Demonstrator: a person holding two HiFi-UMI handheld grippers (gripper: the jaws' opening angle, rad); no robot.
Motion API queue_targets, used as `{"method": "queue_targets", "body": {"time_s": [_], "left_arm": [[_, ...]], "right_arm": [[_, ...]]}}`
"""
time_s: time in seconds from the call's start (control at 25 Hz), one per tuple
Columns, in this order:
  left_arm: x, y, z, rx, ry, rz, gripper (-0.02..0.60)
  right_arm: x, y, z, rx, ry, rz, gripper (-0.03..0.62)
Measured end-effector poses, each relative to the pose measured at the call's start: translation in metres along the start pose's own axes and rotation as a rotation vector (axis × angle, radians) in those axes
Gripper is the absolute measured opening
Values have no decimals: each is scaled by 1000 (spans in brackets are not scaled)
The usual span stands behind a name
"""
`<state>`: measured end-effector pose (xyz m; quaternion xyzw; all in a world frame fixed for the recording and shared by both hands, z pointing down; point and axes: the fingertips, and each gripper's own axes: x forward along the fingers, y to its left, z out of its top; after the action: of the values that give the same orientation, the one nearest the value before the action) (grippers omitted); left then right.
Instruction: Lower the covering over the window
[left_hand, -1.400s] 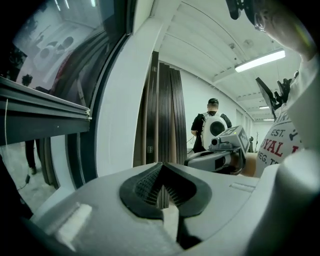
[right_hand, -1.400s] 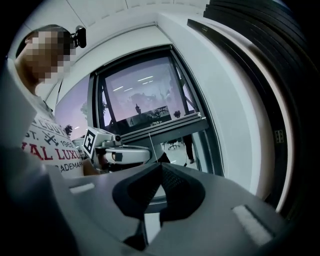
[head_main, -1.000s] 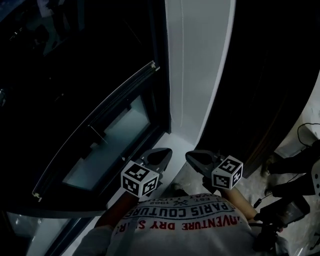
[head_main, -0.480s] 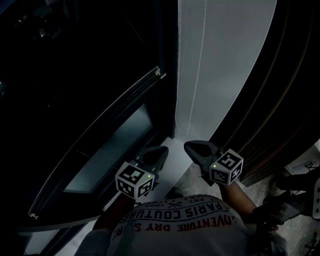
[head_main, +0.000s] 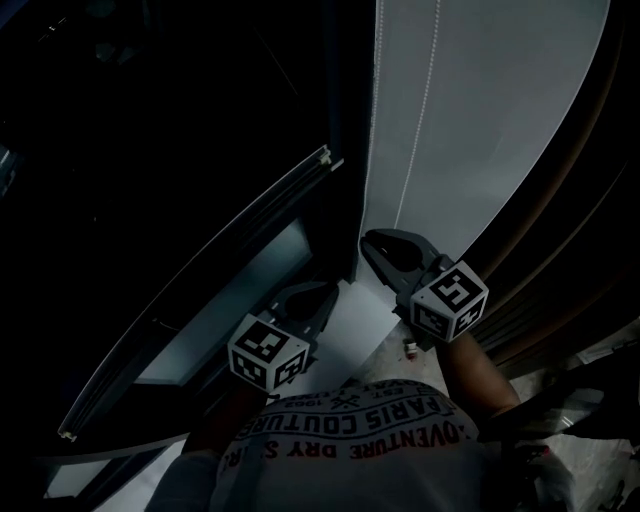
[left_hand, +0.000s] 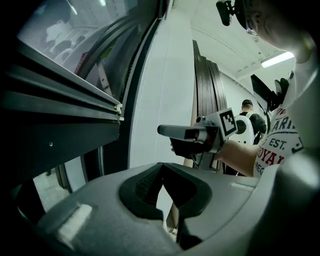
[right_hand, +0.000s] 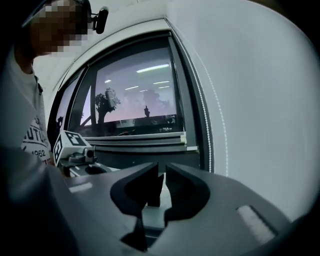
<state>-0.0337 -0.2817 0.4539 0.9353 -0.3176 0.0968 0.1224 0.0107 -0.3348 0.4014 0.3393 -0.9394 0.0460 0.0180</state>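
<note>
The dark window (head_main: 150, 180) fills the left, with the blind's bottom rail (head_main: 230, 270) hanging slantwise across it; the rail (right_hand: 145, 140) also shows in the right gripper view. A thin bead chain (head_main: 428, 100) runs down the white wall (head_main: 500, 120) beside the frame. My right gripper (head_main: 375, 245) is just below the chain's lower end, apart from it. Its jaws have just been opening and stand slightly open with nothing between them (right_hand: 164, 172). My left gripper (head_main: 305, 300) is lower, over the sill, shut and empty (left_hand: 161, 172).
A white sill (head_main: 350, 320) lies under the grippers. Dark ribbed panels (head_main: 570, 250) stand right of the white wall. The person's printed shirt (head_main: 360, 440) fills the bottom edge. Another person (left_hand: 246, 107) stands far back in the room.
The right gripper has climbed toward the bead chain on the white wall. The left gripper has shifted a little along the sill. The blind's rail hangs where it did.
</note>
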Motion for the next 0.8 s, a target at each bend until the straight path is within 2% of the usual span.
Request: {"method": "queue_targets", "body": {"time_s": [0.2,0.36,0.6,0.8], "left_arm": [[15,13,6,2,2,21,2],[21,21,17,5,-14,49,2],[24,30,17,-8,-16,81,2],[17,48,15,-9,-41,133,2]], "right_arm": [[26,-36,17,10,-57,-61,106],[41,-60,18,2,-57,-141,155],[63,-94,16,-24,-30,-274,179],[82,-101,16,-45,-15,-275,160]]}}
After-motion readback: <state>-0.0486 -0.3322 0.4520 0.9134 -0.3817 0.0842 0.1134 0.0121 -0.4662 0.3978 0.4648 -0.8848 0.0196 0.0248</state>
